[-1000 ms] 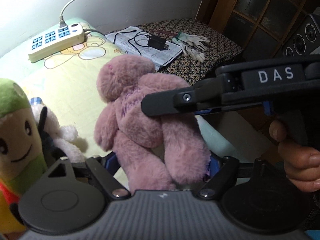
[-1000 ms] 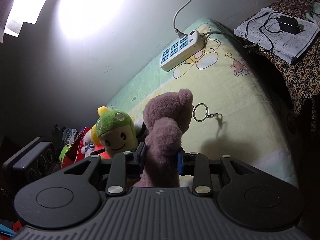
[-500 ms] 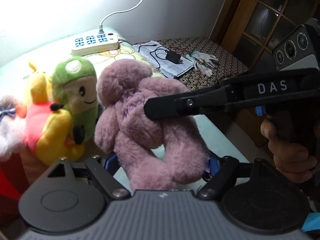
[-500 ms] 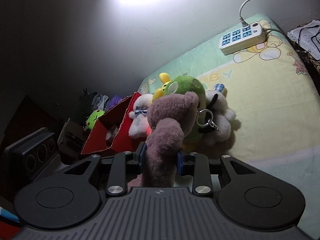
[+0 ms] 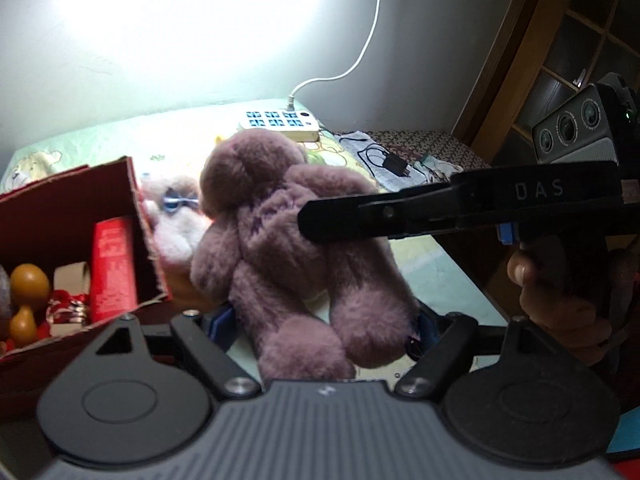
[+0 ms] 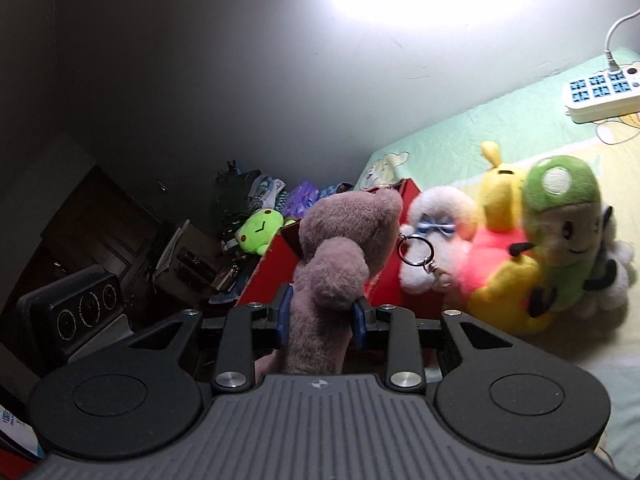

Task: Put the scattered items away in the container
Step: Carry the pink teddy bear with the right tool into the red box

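A mauve plush bear (image 5: 280,232) is held in the air by both grippers. My left gripper (image 5: 320,324) is shut on its legs. My right gripper (image 6: 320,316) is shut on its arm; it also shows in the left wrist view (image 5: 340,220), reaching in from the right. The bear (image 6: 340,252) has a key ring (image 6: 416,250) on it. A red cardboard box (image 5: 80,216) stands just left of the bear, with a red packet (image 5: 112,260) and a small gourd (image 5: 28,292) inside. The box (image 6: 396,276) is right behind the bear in the right wrist view.
On the bed (image 6: 500,128), to the right of the box, sit a white plush (image 6: 436,224), a yellow and pink plush (image 6: 496,272) and a green plush (image 6: 564,228). A white power strip (image 5: 280,122) lies farther back. A bedside stand (image 5: 420,148) holds papers and a charger.
Both grippers have carried the bear leftward across the bed, from near the power strip, past the other plush toys, to the red box, which has come into view.
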Tool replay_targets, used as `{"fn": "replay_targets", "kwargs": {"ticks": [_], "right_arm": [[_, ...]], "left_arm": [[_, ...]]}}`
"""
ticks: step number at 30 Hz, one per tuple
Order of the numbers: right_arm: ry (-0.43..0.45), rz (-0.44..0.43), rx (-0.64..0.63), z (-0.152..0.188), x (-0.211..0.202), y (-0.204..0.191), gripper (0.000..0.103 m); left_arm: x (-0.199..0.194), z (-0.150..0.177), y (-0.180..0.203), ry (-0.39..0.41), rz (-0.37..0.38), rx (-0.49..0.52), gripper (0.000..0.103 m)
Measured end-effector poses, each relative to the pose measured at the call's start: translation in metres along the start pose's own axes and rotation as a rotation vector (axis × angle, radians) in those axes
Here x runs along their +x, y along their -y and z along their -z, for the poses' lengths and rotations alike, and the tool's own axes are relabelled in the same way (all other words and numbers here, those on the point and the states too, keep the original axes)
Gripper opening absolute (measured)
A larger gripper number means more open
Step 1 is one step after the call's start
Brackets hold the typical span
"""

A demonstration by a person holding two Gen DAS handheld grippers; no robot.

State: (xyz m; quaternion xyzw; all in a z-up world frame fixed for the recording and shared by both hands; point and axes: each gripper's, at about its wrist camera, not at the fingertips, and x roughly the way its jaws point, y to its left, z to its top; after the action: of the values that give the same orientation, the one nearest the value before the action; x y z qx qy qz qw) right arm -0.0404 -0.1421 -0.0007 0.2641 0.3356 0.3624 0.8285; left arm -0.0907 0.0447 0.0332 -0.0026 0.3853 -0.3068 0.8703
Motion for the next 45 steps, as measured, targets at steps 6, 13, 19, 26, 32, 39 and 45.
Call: {"fn": "replay_targets", "kwargs": {"ticks": [6,13,19,26,32,39,45], "right_arm": [[0.014,-0.024,-0.037,-0.006,0.056,-0.036,0.032],[0.023,-0.028,-0.071,-0.009,0.123,-0.064,0.032],[0.029,0.003,-0.092,-0.010,0.170,-0.081,0.032],[0.014,0.033,-0.088,-0.010,0.216,-0.080,0.032],[-0.029,0.036,-0.069,-0.010,0.246,-0.068,0.032],[-0.115,0.070,-0.068,-0.005,0.280,-0.058,0.028],[-0.162,0.063,-0.040,-0.004,0.289,-0.056,0.027]], "left_arm": [[-0.032,-0.004,-0.054,0.050,-0.057,-0.010,0.083],[-0.054,-0.001,-0.115,0.077,-0.131,-0.016,0.083],[-0.060,0.006,-0.168,0.075,-0.175,-0.033,0.083],[-0.052,0.009,-0.217,0.059,-0.225,-0.045,0.083],[-0.035,0.011,-0.250,0.020,-0.284,-0.071,0.084],[-0.024,0.010,-0.261,-0.005,-0.367,-0.046,0.083],[-0.021,0.009,-0.265,-0.004,-0.370,-0.064,0.084]]}}
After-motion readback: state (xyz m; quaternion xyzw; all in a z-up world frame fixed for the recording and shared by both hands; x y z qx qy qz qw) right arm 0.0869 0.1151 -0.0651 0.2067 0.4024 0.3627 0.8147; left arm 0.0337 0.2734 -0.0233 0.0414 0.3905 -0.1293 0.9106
